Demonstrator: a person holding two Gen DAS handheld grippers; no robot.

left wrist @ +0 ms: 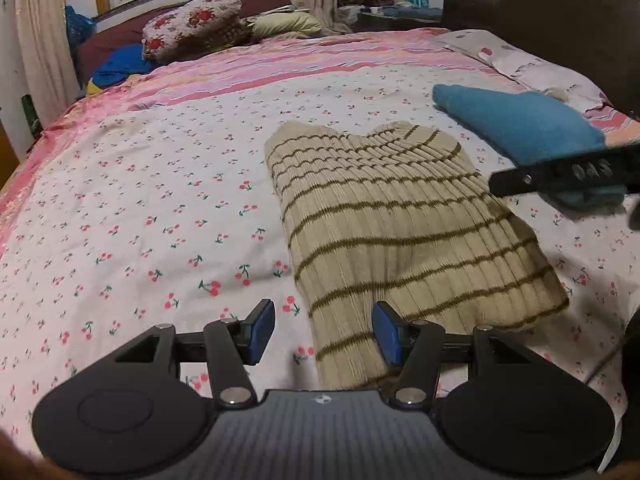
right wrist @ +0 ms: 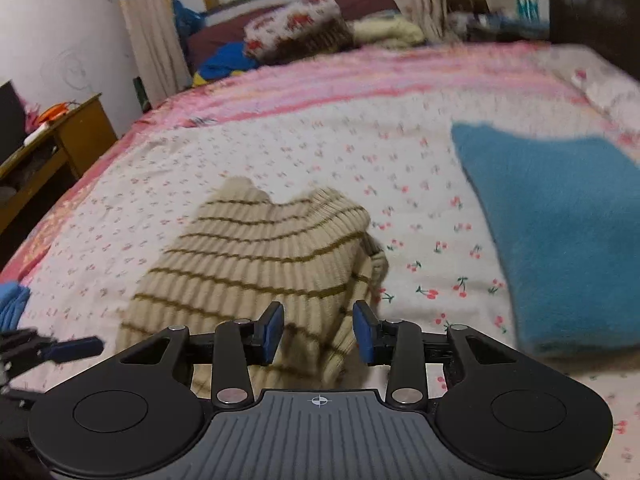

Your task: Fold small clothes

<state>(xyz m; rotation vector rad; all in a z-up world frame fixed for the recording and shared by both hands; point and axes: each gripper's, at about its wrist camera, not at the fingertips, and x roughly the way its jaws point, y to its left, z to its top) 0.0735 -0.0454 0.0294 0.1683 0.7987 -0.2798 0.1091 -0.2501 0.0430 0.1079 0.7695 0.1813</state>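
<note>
A beige ribbed garment with brown stripes (left wrist: 384, 232) lies partly folded on the cherry-print bed sheet (left wrist: 140, 208). It also shows in the right wrist view (right wrist: 256, 264). My left gripper (left wrist: 323, 334) is open and empty, its jaws just above the garment's near narrow end. My right gripper (right wrist: 318, 330) is open and empty over the garment's near right edge. The right gripper shows at the right edge of the left wrist view (left wrist: 560, 174). A folded blue-teal cloth (right wrist: 560, 232) lies to the right; it also shows in the left wrist view (left wrist: 520, 120).
Flowered pillows (left wrist: 192, 20) and a blue item (left wrist: 116, 68) lie at the bed's far side under a window. A dark headboard (left wrist: 540, 0) stands at the right. A wooden side table (right wrist: 56, 144) stands left of the bed. A pale pillow (left wrist: 532, 64) lies at the far right.
</note>
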